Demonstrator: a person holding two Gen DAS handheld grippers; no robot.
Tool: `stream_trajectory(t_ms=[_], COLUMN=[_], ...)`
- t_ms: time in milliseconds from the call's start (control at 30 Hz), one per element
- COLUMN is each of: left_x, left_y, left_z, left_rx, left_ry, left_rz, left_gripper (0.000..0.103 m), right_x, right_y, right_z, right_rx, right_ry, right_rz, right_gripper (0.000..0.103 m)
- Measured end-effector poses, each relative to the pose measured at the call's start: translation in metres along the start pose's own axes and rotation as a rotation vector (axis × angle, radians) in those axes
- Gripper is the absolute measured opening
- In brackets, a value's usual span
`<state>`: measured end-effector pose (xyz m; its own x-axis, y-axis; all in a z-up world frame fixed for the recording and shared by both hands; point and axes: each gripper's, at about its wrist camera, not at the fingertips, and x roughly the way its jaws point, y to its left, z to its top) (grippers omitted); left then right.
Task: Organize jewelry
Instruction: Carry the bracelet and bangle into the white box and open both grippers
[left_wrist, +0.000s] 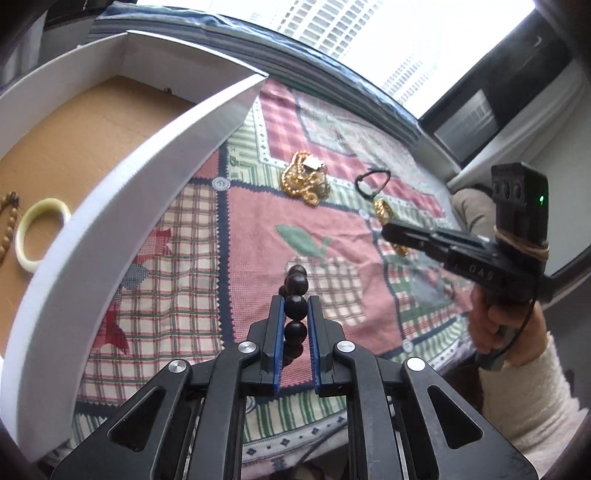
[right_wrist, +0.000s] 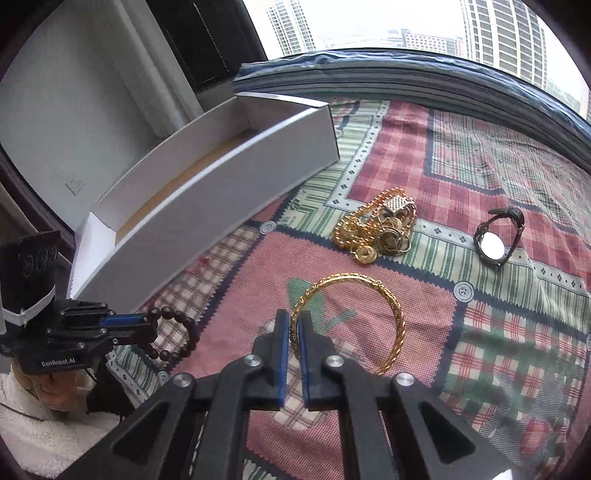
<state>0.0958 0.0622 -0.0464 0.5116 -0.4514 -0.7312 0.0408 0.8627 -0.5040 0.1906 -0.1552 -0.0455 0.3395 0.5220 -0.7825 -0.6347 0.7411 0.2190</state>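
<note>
Carry-to-box step, both loads lifted. Left gripper (left_wrist: 296, 309) clamped on dark bead bracelet (left_wrist: 296, 286); right gripper (right_wrist: 294, 325) pinching gold bangle (right_wrist: 384, 306). Next: over white box (left_wrist: 122, 192) wall at ten o'clock, release inside.

A patchwork-patterned blanket (right_wrist: 480, 177) in red, green and cream plaid, edged with dark blue zigzag lines, covers the flat surface. Along its far edge runs a blue-grey striped border (right_wrist: 406, 77). Behind that stands a large window (left_wrist: 388, 40), bright with daylight, and through it tall apartment towers (right_wrist: 506, 33) show against a pale sky. The window's frame (left_wrist: 517, 103) is dark. In the right wrist view a white wall (right_wrist: 74, 110) rises at the left, with a dark panel (right_wrist: 207, 40) beside the glass. Light falls evenly over the blanket, without hard shadows.
</note>
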Motion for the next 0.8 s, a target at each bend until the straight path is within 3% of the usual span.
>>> stream_trajectory(t_ms=[200,300,433,533,733,800], left_x=[-0.055,-0.093,-0.135,-0.144,-0.113,-0.096], left_y=[0.008,0.021,0.044,0.071,0.136,0.158], left_z=[0.019,0.036,0.063,0.085,0.124,0.130], left_rx=[-0.094,-0.123,-0.111,-0.116,-0.125,-0.145], left_ry=[-0.078,-0.144,-0.247,-0.278,-0.270,-0.241], left_rz=[-0.098,-0.084,0.083,0.218,0.535,0.585], left_gripper=[0.010,0.010,0.010,0.010,0.010,0.010], right_x=[-0.011,-0.013,-0.010,0.000,0.044,0.068], right_y=[0.032,0.049,0.079,0.108,0.161,0.168], right_z=[0.012,0.025,0.053,0.079,0.134,0.150], right_rx=[-0.047,-0.075,-0.125,-0.182,-0.296,-0.322], right_ry=[-0.042,-0.056,-0.079,-0.097,-0.082,-0.058], right_rz=[0.024,0.047,0.096,0.116,0.108,0.068], right_gripper=[0.005,0.005,0.005,0.005,0.005,0.005])
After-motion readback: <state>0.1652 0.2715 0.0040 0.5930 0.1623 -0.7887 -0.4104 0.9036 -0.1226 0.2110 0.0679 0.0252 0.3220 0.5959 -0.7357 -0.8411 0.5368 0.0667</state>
